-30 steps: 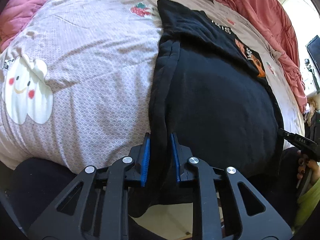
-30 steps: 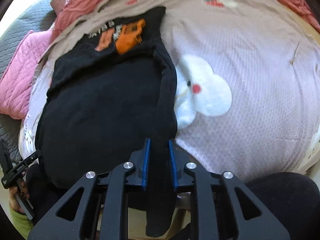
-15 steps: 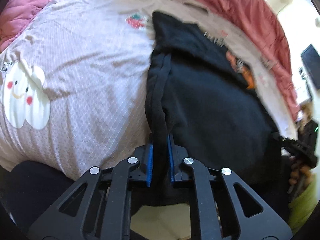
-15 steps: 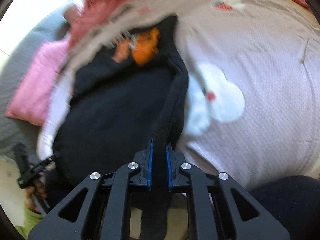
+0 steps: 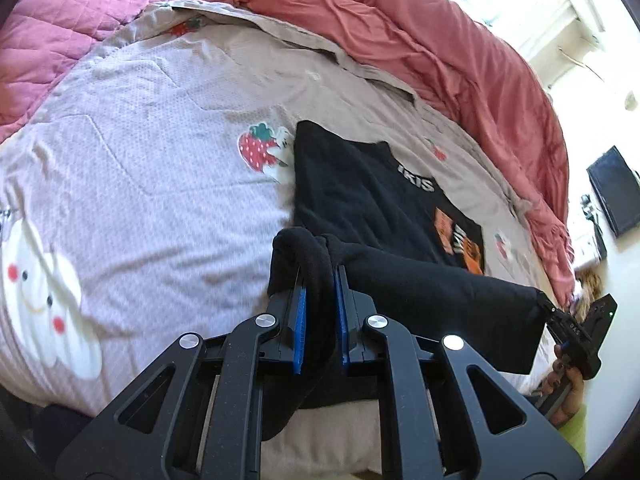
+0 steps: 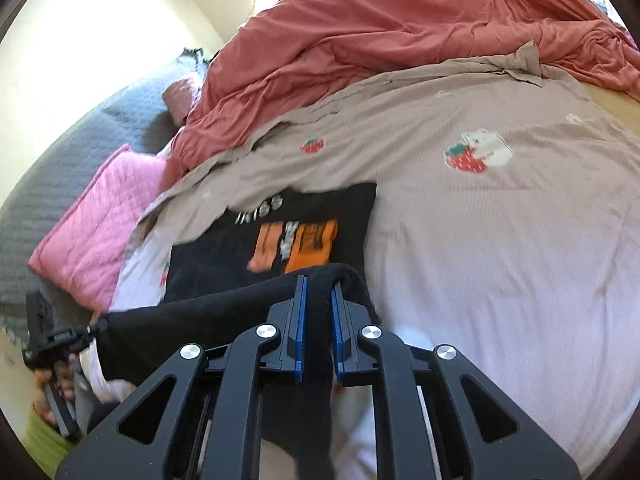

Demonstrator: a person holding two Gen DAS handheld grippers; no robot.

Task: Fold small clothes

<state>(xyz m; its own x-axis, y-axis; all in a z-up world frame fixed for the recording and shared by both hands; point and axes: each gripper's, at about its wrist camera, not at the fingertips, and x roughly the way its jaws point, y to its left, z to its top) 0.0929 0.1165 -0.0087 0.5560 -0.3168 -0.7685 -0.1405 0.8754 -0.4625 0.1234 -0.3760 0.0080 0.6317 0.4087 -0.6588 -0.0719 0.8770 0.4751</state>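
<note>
1. Both grippers have risen since the earlier frames, lifting the near hem of the black cotton T-shirt with orange and white print [image 5: 360, 196] off the bed; a second ago that hem hung at the bed's edge, between jaws that were not yet pressed together.
2. Left gripper [image 5: 319, 300]: its blue pads are clamped on a bunched fold of the hem's left corner.
3. Right gripper [image 6: 318, 308]: its jaws are likewise pinching the hem's right corner.
4. Between the two grippers the black hem stretches in the air as a taut band.
5. Farther back, the shirt's printed upper part lies flat on the pale mauve bedspread with strawberry and white cartoon patches [image 5: 160, 168].
6. Beyond it lie a rumpled coral-red duvet [image 6: 400, 28] and a pink quilted pillow [image 6: 100, 224].
</note>
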